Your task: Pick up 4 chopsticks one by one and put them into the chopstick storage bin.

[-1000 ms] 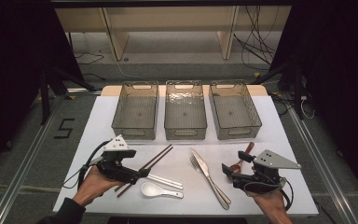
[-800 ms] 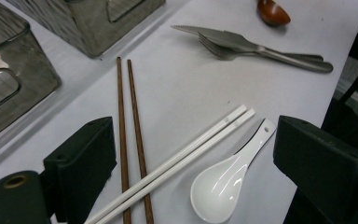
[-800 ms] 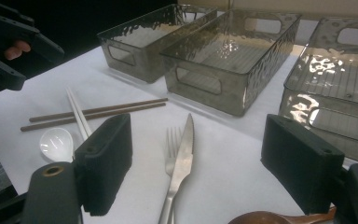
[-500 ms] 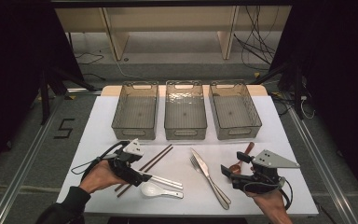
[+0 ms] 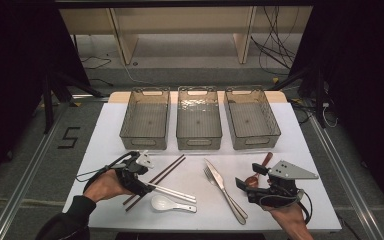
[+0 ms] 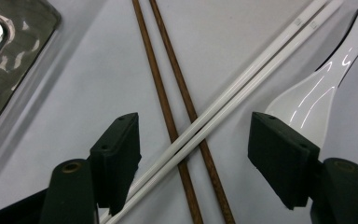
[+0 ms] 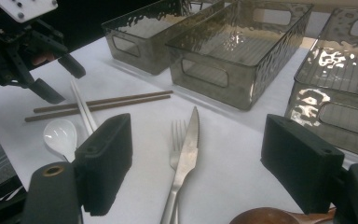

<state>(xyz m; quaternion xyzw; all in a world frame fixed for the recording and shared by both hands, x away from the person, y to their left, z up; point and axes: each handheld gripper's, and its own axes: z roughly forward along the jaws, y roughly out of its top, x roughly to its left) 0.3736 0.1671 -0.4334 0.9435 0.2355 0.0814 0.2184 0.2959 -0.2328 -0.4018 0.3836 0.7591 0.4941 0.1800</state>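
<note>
My left gripper (image 6: 193, 128) hangs low over the white mat, where a pair of white chopsticks (image 6: 256, 70) crosses a pair of brown chopsticks (image 6: 168, 93). Its jaws have just been closing. Both pairs lie between them, and the pads press on neither. A white spoon (image 6: 317, 88) lies just beyond the right-hand jaw. In the high view this left gripper (image 5: 147, 187) sits at the chopsticks' (image 5: 177, 192) near ends. My right gripper (image 5: 245, 186) rests open at the front right beside a wooden spoon (image 5: 261, 167). A knife (image 7: 186, 154) and fork (image 7: 176, 140) lie ahead of it.
Three empty smoky plastic bins (image 5: 146, 120) (image 5: 198, 119) (image 5: 251, 119) stand in a row at the back of the mat. The knife and fork (image 5: 225, 192) lie diagonally mid-table. The white spoon (image 5: 167, 203) lies near the front edge.
My left gripper has moved right and down onto the crossed chopsticks, and its jaws have narrowed. The right gripper has stayed where it was.
</note>
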